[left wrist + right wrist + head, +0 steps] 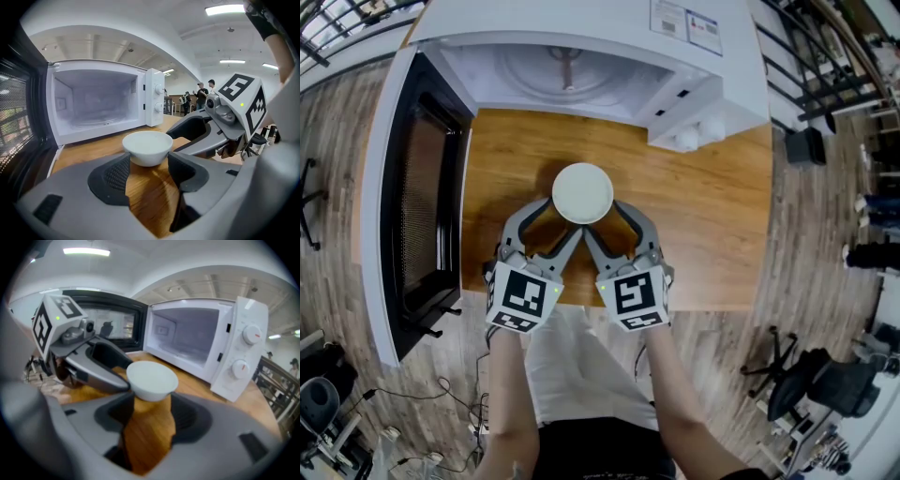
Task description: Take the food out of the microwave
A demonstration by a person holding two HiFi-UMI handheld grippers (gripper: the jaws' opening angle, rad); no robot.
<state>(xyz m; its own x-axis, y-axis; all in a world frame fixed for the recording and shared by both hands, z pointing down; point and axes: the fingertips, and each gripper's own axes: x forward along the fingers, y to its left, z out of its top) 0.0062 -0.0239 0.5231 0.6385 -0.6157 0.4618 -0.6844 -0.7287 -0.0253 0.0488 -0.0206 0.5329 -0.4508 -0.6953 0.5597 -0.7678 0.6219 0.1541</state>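
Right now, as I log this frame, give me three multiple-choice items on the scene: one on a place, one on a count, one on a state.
1. Where is the white bowl?
A. inside the microwave
B. over the wooden table, between the left gripper and the right gripper
C. on the floor

2. How many knobs are on the microwave's control panel?
A. one
B. four
C. two

3. How does the microwave door stand?
A. swung wide open
B. shut
C. taken off

Answers:
1 B: the head view shows the white bowl in front of the microwave, over the wood, with a gripper at each side.
2 C: the right gripper view shows one upper and one lower knob.
3 A: the door stands out to the side, still attached, and the inside is in plain view.
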